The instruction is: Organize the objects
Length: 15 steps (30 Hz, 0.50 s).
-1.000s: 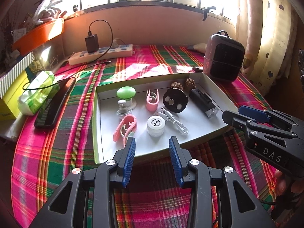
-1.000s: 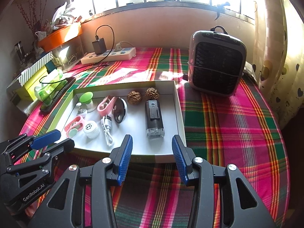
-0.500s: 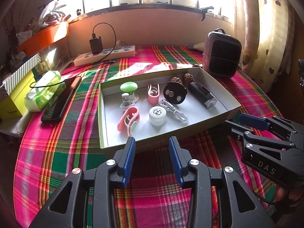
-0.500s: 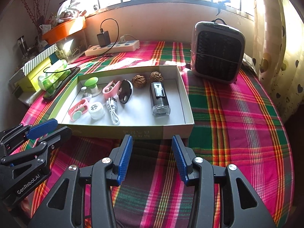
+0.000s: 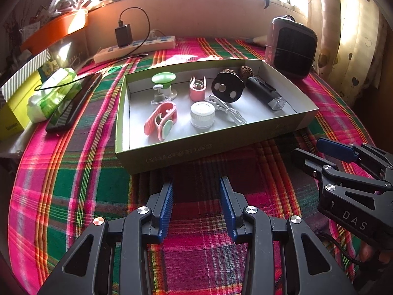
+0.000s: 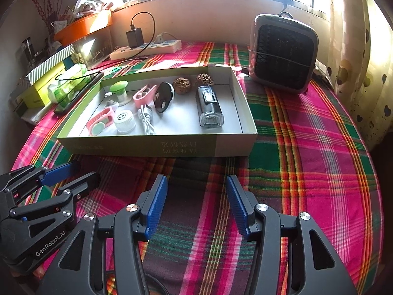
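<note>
A shallow green-sided box sits on the plaid tablecloth. It holds a green-capped gadget, two pink clips, a white round cap, a white cable, a black disc, a black lighter-like device and two walnuts. My left gripper is open and empty, in front of the box. My right gripper is open and empty, in front of the box's right half.
A small heater stands at the back right. A power strip with charger lies at the back. A phone, a tissue pack and yellow boxes sit at the left. An orange tray is on the sill.
Both grippers have drawn back from the box toward the table's near edge; the box now lies farther ahead. Both stay open and empty.
</note>
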Each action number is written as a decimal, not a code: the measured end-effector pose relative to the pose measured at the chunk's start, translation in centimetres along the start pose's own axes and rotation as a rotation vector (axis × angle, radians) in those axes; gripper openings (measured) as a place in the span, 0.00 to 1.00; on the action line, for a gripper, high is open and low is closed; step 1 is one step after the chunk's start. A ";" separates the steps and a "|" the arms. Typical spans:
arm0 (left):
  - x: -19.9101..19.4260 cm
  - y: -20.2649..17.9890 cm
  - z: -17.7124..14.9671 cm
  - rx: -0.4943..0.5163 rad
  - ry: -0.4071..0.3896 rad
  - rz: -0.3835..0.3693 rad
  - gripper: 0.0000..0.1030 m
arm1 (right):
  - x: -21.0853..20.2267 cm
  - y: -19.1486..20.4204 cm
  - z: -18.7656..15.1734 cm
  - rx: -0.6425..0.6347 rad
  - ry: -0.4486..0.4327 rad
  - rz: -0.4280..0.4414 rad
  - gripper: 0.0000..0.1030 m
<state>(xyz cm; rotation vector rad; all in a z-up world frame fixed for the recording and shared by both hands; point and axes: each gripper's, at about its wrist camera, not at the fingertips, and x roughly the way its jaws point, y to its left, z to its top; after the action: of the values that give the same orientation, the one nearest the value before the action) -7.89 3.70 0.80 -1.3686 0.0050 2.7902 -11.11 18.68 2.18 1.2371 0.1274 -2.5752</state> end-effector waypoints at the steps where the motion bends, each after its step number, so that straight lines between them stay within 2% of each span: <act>1: 0.0 -0.1 -0.1 0.002 -0.002 0.005 0.34 | 0.1 -0.1 -0.1 0.000 0.003 -0.006 0.50; 9: 0.0 -0.4 -0.4 0.002 -0.029 0.030 0.35 | 0.2 -0.4 -0.8 -0.014 0.010 -0.048 0.52; 15: 0.0 -0.7 -0.4 0.014 -0.030 0.047 0.35 | 0.2 -1.0 -1.0 0.010 0.018 -0.077 0.64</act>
<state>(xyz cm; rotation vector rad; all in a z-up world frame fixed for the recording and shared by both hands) -7.57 4.37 0.61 -1.3413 0.0570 2.8431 -10.75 19.77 1.41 1.2840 0.1691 -2.6333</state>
